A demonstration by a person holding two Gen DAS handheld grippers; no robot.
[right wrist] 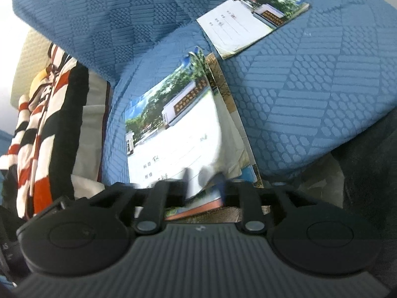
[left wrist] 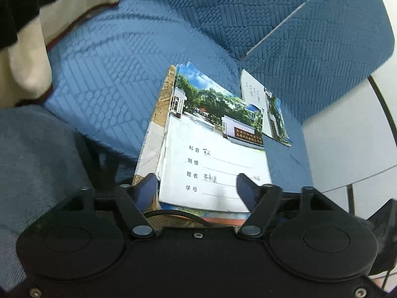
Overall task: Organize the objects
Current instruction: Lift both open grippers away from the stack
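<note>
Blue quilted fabric covers the sofa seat [left wrist: 119, 79] and its back cushion [left wrist: 310, 49]. On the seat lies a stack of notebooks [left wrist: 211, 154], the top one showing a photo of a gate and trees above lined fields with handwriting. A single notebook [left wrist: 270, 114] lies apart, just beyond the stack near the cushion. The left gripper [left wrist: 197, 186] stands spread, its fingers either side of the stack's near edge without pressing it. The right gripper [right wrist: 204, 186] is spread too, blurred, at the stack's near corner. A striped cloth [right wrist: 42, 129] hangs at the sofa's side.
</note>
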